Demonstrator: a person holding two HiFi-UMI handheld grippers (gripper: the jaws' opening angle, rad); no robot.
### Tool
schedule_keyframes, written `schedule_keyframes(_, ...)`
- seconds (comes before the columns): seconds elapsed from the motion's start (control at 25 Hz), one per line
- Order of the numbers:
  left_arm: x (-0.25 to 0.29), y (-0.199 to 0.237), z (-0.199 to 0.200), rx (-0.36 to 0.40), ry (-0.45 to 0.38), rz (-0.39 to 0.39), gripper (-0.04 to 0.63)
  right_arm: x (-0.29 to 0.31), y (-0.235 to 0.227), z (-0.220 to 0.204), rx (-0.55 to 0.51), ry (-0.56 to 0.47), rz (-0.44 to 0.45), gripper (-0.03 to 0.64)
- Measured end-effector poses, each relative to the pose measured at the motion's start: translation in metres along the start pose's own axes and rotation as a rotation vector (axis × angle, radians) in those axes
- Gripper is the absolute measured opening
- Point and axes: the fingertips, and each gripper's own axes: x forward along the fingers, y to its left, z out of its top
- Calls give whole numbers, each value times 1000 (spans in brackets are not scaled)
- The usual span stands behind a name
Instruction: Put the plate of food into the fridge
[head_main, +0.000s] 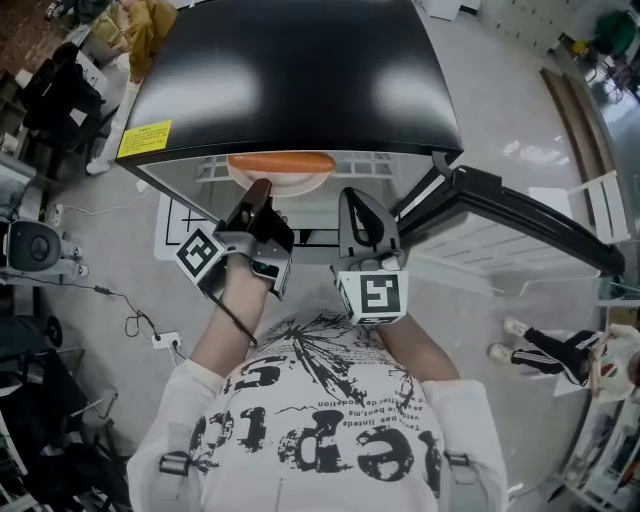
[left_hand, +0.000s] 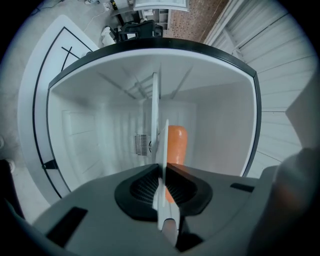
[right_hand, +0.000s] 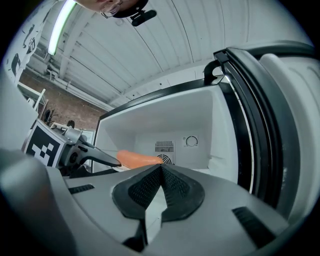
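A white plate (head_main: 292, 184) with a long orange piece of food (head_main: 280, 162) on it sits at the mouth of the open fridge (head_main: 300, 70), just under its black top. My left gripper (head_main: 258, 196) is shut on the plate's near rim. In the left gripper view the plate (left_hand: 161, 150) shows edge-on between the closed jaws of the left gripper (left_hand: 161, 169), with the orange food (left_hand: 176, 145) to its right and the white fridge interior (left_hand: 100, 130) behind. My right gripper (head_main: 357, 208) hangs beside it, shut and empty; in the right gripper view the right gripper (right_hand: 161, 168) faces into the fridge.
The fridge door (head_main: 520, 215) stands open to the right, also the fridge door (right_hand: 270, 115) close on the right. A white wire shelf (head_main: 215, 170) shows inside. A cable and power strip (head_main: 160, 340) lie on the floor at left. A person's legs (head_main: 545, 350) are at right.
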Motion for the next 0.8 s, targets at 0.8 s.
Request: schedule_keyframes(0.8, 10, -4, 5, -26, -77, -48, 51, 4, -5, -27, 48, 85, 25, 0)
